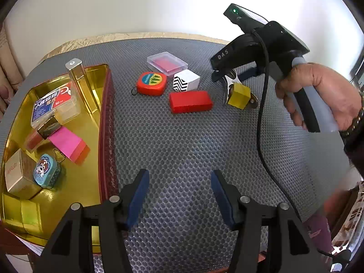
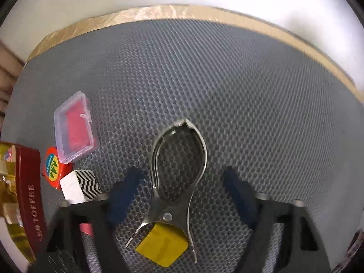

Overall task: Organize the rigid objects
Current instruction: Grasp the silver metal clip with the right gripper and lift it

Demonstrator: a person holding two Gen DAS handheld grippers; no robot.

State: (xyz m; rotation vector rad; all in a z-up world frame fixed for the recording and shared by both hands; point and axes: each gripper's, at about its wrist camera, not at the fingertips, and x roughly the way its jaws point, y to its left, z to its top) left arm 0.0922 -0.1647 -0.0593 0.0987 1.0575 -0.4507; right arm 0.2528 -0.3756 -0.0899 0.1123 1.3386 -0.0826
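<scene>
Yellow cube (image 2: 162,246): lying on metal tongs (image 2: 179,170), between the right gripper (image 2: 182,195) fingers, untouched.
Right gripper: fingers apart.
Left gripper (image 1: 179,195): fingers apart, holding nothing, well short of the cube.

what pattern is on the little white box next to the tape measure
Black-and-white zigzag stripes on one face of the white box; the other faces that show are plain white. Clearest in the left wrist view.

Mat-covered table (image 1: 182,136), tin (image 1: 107,136), boxes.

You see a yellow cube (image 1: 238,98) at centre right, a red block (image 1: 190,101), a black-and-white zigzag box (image 1: 186,80), a gold-lined tin (image 1: 95,122) at left, and grey honeycomb-patterned mat (image 1: 182,141) below.
</scene>
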